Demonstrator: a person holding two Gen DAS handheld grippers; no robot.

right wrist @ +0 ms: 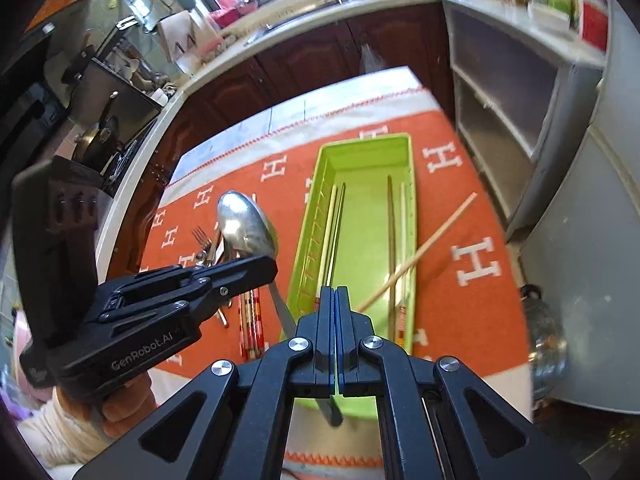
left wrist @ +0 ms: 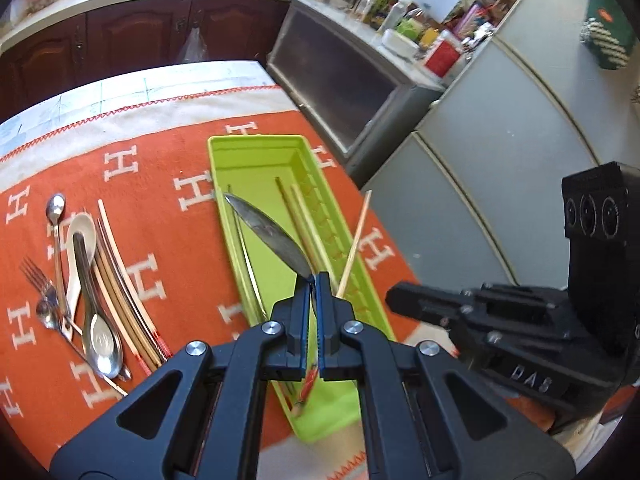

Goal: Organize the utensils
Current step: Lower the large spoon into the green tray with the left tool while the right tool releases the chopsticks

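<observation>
I am steering two tools over a surface [left wrist: 168,208] covered by an orange cloth with white H letters. A long lime-green tray [left wrist: 256,152] lies on it, its length running away from me towards the far edge.

My left hand-held gripper [left wrist: 314,280] is clamped shut on the handle of a metal spoon [left wrist: 268,228]. The spoon hangs over the near half of the tray. Its long axis runs up and leftwards from the jaws, bowl end farthest from me, angled across the tray's length rather than along it. In the right wrist view the bowl seems to sit above the tray's left rim.

My right hand-held gripper [right wrist: 335,290] is fully closed with nothing between its pads, hovering at the tray's near end.

As I judge it, the sorting is partly done. Several chopsticks already lie lengthwise in the tray, along both long walls. One loose chopstick [left wrist: 354,244] rests crookedly, its near end inside and its far end sticking out over the right rim.

Left of the tray, well apart from it, a pile [left wrist: 92,280] still waits: a fork, metal spoons, a white ceramic spoon and more chopsticks. So the held spoon must be lowered in, the stray stick straightened, and the pile moved.
</observation>
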